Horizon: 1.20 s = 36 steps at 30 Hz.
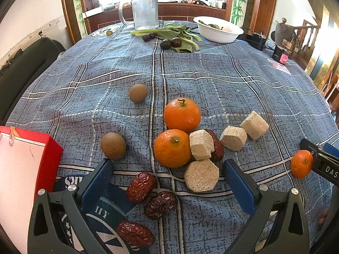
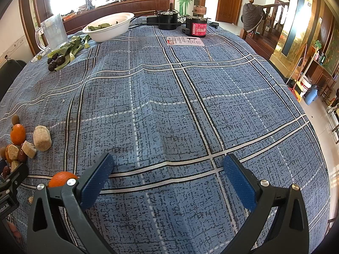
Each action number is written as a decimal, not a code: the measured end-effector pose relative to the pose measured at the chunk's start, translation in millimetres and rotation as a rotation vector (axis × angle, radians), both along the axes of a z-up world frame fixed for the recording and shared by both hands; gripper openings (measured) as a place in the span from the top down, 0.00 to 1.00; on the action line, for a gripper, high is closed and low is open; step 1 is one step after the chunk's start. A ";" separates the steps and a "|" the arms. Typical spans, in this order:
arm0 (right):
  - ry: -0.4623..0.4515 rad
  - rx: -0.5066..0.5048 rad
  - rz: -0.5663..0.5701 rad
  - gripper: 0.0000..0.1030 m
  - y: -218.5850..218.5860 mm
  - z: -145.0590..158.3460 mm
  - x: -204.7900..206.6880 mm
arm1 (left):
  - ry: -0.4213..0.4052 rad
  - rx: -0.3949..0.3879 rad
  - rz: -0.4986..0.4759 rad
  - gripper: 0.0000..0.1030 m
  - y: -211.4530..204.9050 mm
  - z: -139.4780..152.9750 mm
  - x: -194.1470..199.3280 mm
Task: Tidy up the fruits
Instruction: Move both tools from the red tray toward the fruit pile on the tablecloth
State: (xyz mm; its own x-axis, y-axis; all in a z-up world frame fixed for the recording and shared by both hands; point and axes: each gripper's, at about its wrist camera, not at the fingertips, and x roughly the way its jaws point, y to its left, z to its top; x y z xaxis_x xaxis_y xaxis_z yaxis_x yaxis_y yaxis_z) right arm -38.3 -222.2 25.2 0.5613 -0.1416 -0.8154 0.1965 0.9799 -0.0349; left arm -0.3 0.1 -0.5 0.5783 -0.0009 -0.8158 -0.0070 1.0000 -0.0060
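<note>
Left gripper (image 1: 168, 175) is hanging low over the blue plaid tablecloth (image 1: 211, 84) with its blue fingers (image 1: 96, 187) spread wide, gripping nothing. Going left to right in its view: a red box (image 1: 27, 160) is sitting at the far left edge, then two brown round fruits, one (image 1: 113, 146) just past the left fingertip and the other (image 1: 138, 93) further out. Three red dates (image 1: 141, 187) are lying between the fingers, close to the camera. Past them two oranges (image 1: 172, 148) are touching each other, with pale cut chunks (image 1: 201, 175) crowding against the nearer one and another date wedged in among them. Two more chunks (image 1: 233, 140) are lying a bit to the right. A small orange (image 1: 302, 164) is sitting alone near the right edge, touching the side of the other tool.

Right gripper (image 2: 168, 175) is also gaping wide open over bare cloth, nothing between its fingers. That same small orange (image 2: 62, 178) is peeking out just behind its left finger.

Way at the back a clear jug (image 1: 145, 9), some leafy greens (image 1: 175, 33) with dark fruits on them, and a white bowl (image 1: 218, 29) are lining up.
</note>
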 end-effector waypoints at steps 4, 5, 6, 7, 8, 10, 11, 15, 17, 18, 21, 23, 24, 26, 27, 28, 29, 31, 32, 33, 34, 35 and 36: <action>0.000 0.000 0.000 0.00 0.1 0.0 0.0 | 0.001 -0.003 -0.008 0.01 0.7 0.2 -0.5; 0.000 0.000 0.000 0.00 0.0 0.0 -0.1 | 0.004 -0.003 -0.016 0.01 0.1 0.5 -1.9; 0.000 0.000 0.000 0.00 0.0 0.0 0.0 | 0.004 -0.006 -0.012 0.01 0.9 1.5 -4.7; 0.000 0.000 0.000 0.00 0.1 0.0 0.0 | 0.001 -0.014 -0.003 0.01 2.1 3.6 -8.7; 0.000 0.002 0.001 0.00 -0.7 -0.8 1.0 | -0.009 -0.022 0.000 0.01 4.6 7.9 -11.1; 0.020 0.013 0.027 0.00 -2.1 -1.6 3.6 | -0.061 -0.012 -0.010 0.01 9.1 21.7 -31.8; 0.043 0.027 0.047 0.00 -3.0 -1.1 4.4 | -0.103 0.017 -0.010 0.01 9.7 29.4 -41.1; -0.011 0.109 0.104 0.00 -9.2 17.0 -11.7 | -0.226 0.104 -0.025 0.01 23.3 52.4 -77.4; -0.083 0.157 0.155 0.00 -5.7 33.3 -27.0 | -0.265 0.139 -0.020 0.01 31.0 58.4 -90.0; -0.097 0.180 0.187 0.00 -3.2 38.5 -30.0 | -0.276 0.149 -0.015 0.01 33.1 59.4 -92.9; -0.125 0.267 0.272 0.00 9.5 48.7 -34.0 | -0.301 0.163 -0.007 0.01 40.1 65.5 -99.1; -0.145 0.297 0.292 0.00 12.7 52.8 -37.9 | -0.287 0.147 -0.007 0.01 44.5 67.5 -95.4; -0.156 0.309 0.301 0.00 14.6 54.4 -40.2 | -0.285 0.144 0.002 0.01 46.4 67.6 -95.2; -0.179 0.317 0.317 0.00 21.4 54.5 -43.8 | -0.282 0.141 0.018 0.01 49.2 68.2 -96.3; -0.181 0.307 0.321 0.00 26.0 52.8 -44.0 | -0.280 0.142 0.018 0.01 49.4 67.8 -95.5; -0.179 0.305 0.324 0.00 26.6 52.5 -46.3 | -0.275 0.148 0.017 0.01 48.7 66.7 -94.1; -0.175 0.302 0.331 0.00 28.5 49.3 -44.8 | -0.270 0.153 0.016 0.01 48.2 65.6 -91.9; -0.171 0.302 0.339 0.00 31.9 42.8 -43.7 | -0.257 0.149 0.017 0.01 47.3 63.4 -86.8; -0.166 0.295 0.344 0.00 34.4 41.4 -43.4 | -0.248 0.145 0.017 0.01 46.9 62.2 -83.7; -0.162 0.281 0.352 0.00 37.4 40.7 -43.2 | -0.240 0.142 0.016 0.01 46.1 61.0 -80.3; -0.163 0.274 0.358 0.00 37.0 41.6 -44.1 | -0.234 0.141 0.013 0.01 45.2 59.7 -77.2; -0.167 0.270 0.364 0.00 37.9 41.2 -44.5 | -0.228 0.144 0.010 0.01 43.7 58.5 -73.9; -0.169 0.269 0.370 0.00 38.8 40.3 -44.5 | -0.223 0.148 0.005 0.01 42.1 56.8 -70.6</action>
